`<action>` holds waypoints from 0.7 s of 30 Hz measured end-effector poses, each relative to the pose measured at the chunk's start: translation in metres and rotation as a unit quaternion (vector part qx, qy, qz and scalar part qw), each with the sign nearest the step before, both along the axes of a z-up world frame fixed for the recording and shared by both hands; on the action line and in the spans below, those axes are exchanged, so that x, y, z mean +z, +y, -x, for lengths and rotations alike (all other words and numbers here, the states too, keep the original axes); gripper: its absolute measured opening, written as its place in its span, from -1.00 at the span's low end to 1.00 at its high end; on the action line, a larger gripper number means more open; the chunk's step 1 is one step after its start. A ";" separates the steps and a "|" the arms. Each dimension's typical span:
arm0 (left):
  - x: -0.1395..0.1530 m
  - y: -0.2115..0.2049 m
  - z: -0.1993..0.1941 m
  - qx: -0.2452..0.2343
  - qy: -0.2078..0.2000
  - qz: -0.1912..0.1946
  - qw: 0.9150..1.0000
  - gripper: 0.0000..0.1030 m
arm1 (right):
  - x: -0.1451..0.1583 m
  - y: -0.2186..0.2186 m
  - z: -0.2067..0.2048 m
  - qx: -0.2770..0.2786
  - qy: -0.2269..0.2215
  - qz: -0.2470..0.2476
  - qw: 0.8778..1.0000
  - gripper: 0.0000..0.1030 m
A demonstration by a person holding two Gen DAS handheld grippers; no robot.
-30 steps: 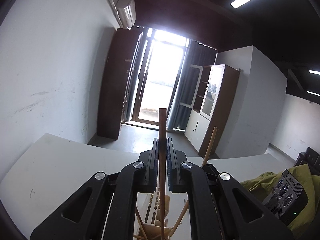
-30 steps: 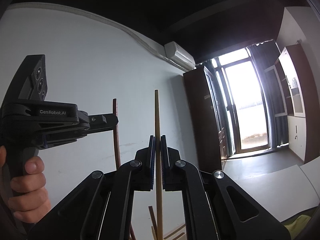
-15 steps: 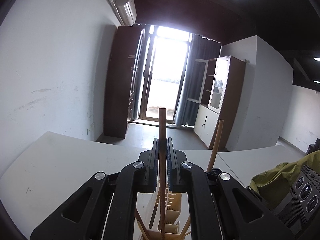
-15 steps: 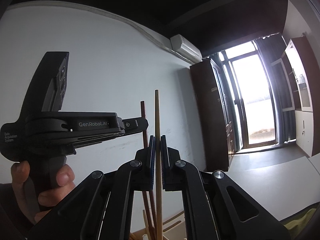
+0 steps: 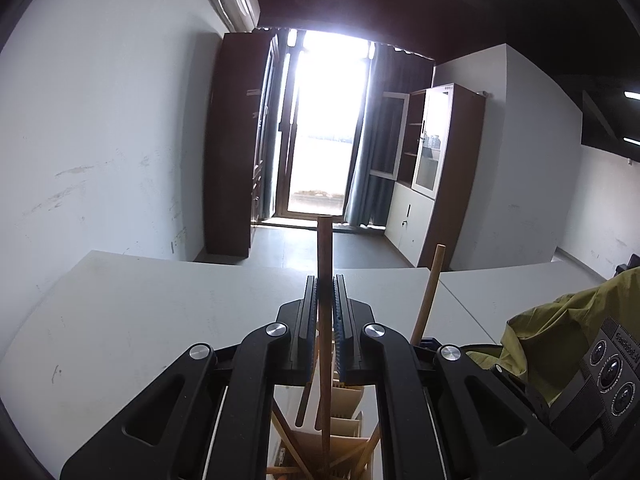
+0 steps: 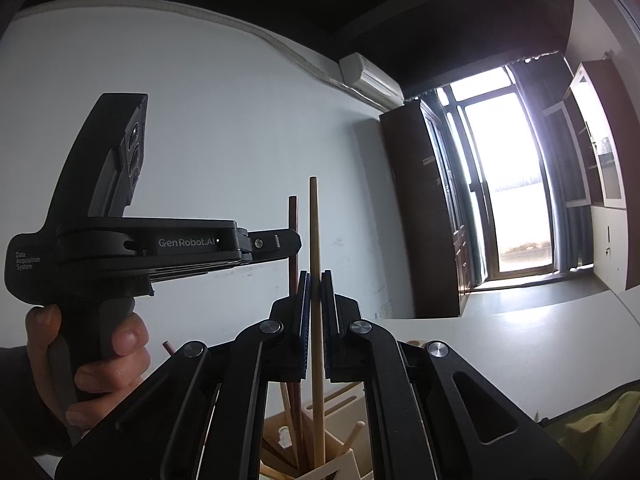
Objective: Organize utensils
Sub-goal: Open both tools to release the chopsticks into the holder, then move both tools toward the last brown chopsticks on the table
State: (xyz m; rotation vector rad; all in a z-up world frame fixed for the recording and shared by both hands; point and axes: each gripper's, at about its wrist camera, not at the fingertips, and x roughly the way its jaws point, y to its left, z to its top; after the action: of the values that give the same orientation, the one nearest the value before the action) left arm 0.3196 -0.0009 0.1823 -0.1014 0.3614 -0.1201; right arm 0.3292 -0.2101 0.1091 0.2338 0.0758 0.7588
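Compared with the frame one second earlier, the left hand-held gripper has shifted rightward in the right wrist view, so that its dark reddish-brown wooden stick now stands just beside the pale round wooden stick held by the right hand-held gripper; more of the tan wooden utensil holder also shows under the left fingers.

Left wrist view, left to right: a white counter spans the lower field below a scuffed white wall. At centre, the left hand-held gripper is closed almost fully on the dark reddish-brown wooden stick, which stands upright, its top above the fingertips and its lower end reaching into the holder. Thinner sticks lean in the holder's compartments; which compartment receives the gripped stick cannot be told. To the right, the pale round wooden stick tilts slightly. Farther right lie an olive-green cloth and the black camera body of the right gripper.

Right wrist view, left to right: a bare hand grips the handle of the left tool. The right hand-held gripper is closed to a narrow gap on the pale stick, held upright, its foot entering the tan wooden utensil holder. Both sticks sit apart, not touching.
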 end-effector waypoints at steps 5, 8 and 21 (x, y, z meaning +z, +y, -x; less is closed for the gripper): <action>-0.005 0.010 -0.003 -0.006 0.024 0.017 1.000 -0.85 | 0.007 -0.003 0.003 -0.004 -0.001 -0.008 1.000 -0.87; -0.006 0.012 0.001 -0.005 0.027 0.015 1.000 -0.73 | 0.014 -0.005 0.003 -0.008 -0.002 -0.008 1.000 -0.77; 0.038 0.084 0.099 0.022 -0.047 -0.046 0.998 0.88 | 0.042 -0.008 0.090 0.025 -0.106 0.004 0.994 0.46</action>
State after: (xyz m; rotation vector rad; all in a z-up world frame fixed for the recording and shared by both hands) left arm 0.2202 0.0835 0.2205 -0.0116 0.2695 -0.0645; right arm 0.2393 -0.2180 0.1506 0.1425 -0.1156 0.8286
